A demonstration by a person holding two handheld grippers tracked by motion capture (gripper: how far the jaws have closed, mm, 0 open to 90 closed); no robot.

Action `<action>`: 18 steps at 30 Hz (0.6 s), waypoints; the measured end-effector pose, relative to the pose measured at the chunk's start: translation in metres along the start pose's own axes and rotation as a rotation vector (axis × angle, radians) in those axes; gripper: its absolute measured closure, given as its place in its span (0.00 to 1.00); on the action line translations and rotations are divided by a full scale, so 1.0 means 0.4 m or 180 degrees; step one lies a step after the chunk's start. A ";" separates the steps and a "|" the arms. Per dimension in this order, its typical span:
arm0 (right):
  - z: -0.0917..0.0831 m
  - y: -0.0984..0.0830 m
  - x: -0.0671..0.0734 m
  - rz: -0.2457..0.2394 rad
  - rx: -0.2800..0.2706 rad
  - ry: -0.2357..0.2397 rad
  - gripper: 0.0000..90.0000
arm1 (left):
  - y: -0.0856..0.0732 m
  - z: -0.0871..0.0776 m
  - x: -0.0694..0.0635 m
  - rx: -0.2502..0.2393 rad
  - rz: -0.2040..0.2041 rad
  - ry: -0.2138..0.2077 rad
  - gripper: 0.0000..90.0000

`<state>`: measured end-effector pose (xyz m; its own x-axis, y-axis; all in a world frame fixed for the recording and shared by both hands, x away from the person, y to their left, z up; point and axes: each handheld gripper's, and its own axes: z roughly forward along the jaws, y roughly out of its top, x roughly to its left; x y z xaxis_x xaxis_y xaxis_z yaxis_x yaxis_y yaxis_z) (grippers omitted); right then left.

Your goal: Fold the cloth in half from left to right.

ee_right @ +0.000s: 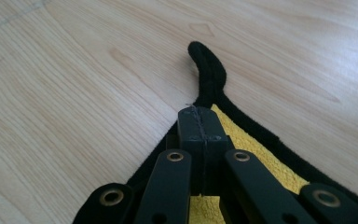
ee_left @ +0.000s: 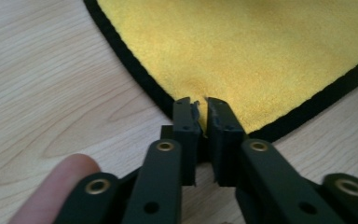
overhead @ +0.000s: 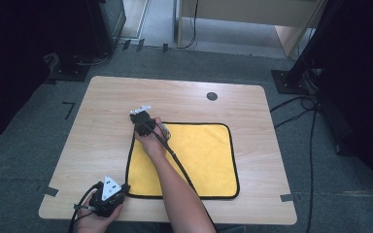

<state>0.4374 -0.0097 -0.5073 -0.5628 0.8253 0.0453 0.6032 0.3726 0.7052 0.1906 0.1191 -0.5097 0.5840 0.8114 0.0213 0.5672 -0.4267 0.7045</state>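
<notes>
A yellow cloth (overhead: 199, 160) with a black hem lies flat on the wooden table (overhead: 102, 126). At its near left corner sits my left gripper (overhead: 125, 190), held in a hand at the table's front edge. In the left gripper view the left gripper (ee_left: 203, 105) is shut on the cloth (ee_left: 242, 46), with a fold of the corner pinched between the pads. My right gripper (overhead: 138, 125) is at the far left corner. In the right gripper view the right gripper (ee_right: 199, 112) is shut tight on the cloth's (ee_right: 256, 147) hem, and a black hanging loop (ee_right: 209, 70) sticks out beyond the tips.
A small dark round cap (overhead: 212, 96) sits in the tabletop near the far edge. Bare wood surrounds the cloth on all sides. Cables (overhead: 296, 104) and dark stands stand on the grey floor around the table. A fingertip (ee_left: 60, 182) rests beside the left jaws.
</notes>
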 end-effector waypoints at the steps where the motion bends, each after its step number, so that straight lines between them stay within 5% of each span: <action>1: -0.003 0.002 0.003 -0.0025 -0.0036 0.0000 1.00 | 0.000 -0.003 0.002 -0.0006 0.0010 -0.0016 0.96; 9: -0.105 0.030 -0.017 0.0065 -0.0419 0.0098 1.00 | 0.043 -0.064 -0.022 -0.0474 -0.0099 -0.0122 0.98; 15: -0.213 0.019 -0.098 0.0191 -0.0657 0.0147 1.00 | 0.110 -0.069 -0.115 -0.0724 0.0124 -0.0084 0.98; 18: -0.251 0.006 -0.139 0.0279 -0.0725 0.0224 1.00 | 0.121 -0.056 -0.125 -0.0716 0.0040 -0.0231 0.98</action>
<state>0.4133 -0.0973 -0.4372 -0.5567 0.8158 0.1567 0.5130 0.1892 0.8372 0.1759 0.0667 -0.4609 0.6352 0.7722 -0.0143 0.4205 -0.3302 0.8451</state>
